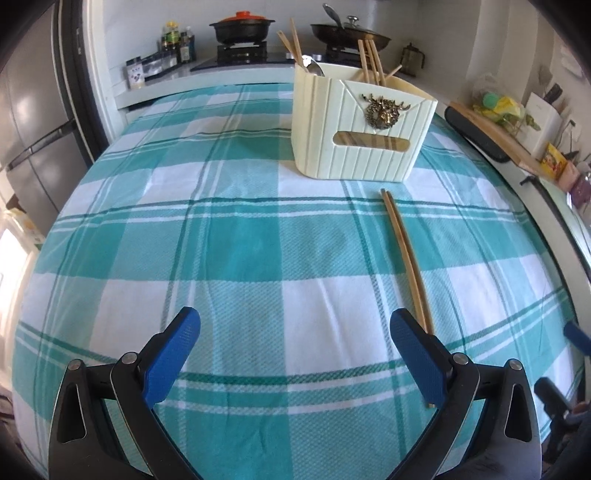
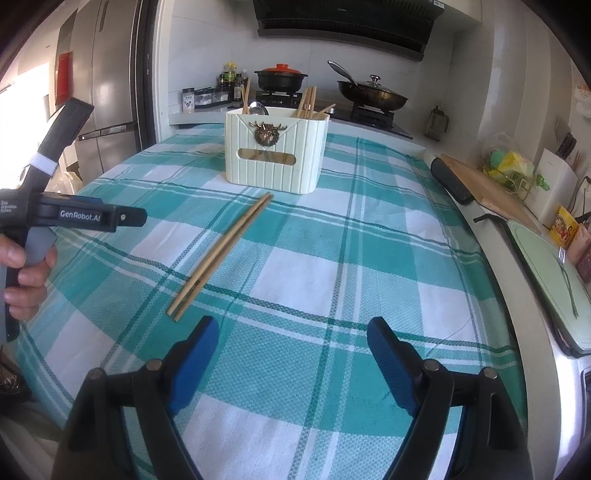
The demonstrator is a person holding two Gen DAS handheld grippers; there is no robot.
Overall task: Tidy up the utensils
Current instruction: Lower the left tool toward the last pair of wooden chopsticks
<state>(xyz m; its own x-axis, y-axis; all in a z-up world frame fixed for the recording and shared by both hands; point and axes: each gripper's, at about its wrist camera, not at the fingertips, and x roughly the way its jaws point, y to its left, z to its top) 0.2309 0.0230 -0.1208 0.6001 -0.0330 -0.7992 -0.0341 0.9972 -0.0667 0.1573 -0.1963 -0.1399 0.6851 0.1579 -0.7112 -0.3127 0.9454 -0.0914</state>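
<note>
Bench (image 1: 229,236) under teal-and-white check cloth; cream ribbed utensil caddy (image 1: 354,133) with brass stag emblem stands at the far side, holding chopsticks and a spoon; behind it a stove with red-lidded black pot (image 1: 242,27) and lidded wok (image 1: 349,31); fridge to the left, cutting board (image 2: 484,184) and clutter along the right counter. Nothing lies between the fingers and the pair of chopsticks (image 1: 404,254), which rests flat on the cloth, side by side, just in front of the caddy and apart from it. Left gripper (image 1: 295,354): fingers wide, empty, the near chopstick ends passing behind its right finger. Right gripper (image 2: 291,360): fingers wide, empty, chopsticks' near ends just ahead-left of its left finger, not touching
</note>
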